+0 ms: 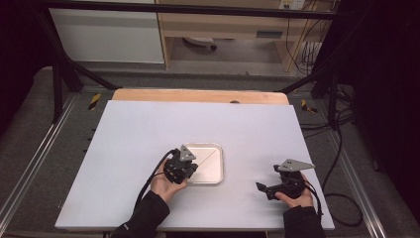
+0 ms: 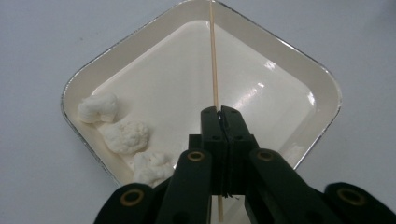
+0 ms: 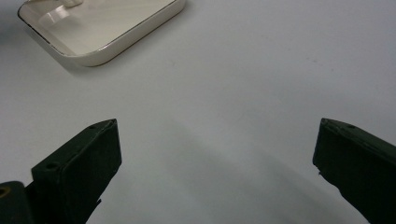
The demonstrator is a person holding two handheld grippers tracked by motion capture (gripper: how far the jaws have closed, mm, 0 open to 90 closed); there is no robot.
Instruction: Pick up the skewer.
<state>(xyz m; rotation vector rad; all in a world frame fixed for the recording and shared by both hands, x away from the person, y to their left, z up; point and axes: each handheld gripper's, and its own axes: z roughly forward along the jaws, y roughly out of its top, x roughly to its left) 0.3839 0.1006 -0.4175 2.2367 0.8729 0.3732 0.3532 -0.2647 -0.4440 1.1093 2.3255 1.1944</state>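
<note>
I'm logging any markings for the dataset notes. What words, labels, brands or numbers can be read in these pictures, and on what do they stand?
No text can be read.
Tray, skewer and dough lumps: no print.
Left tongs and right tongs: plain black, no brand.
Grey panel on the far shelf unit: too small and blurred to read.

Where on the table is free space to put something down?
Free: the white table beyond and left of the tray, and between the tray and the right gripper. Crowded: the tray's near-left corner, with the left gripper, skewer and white lumps.
</note>
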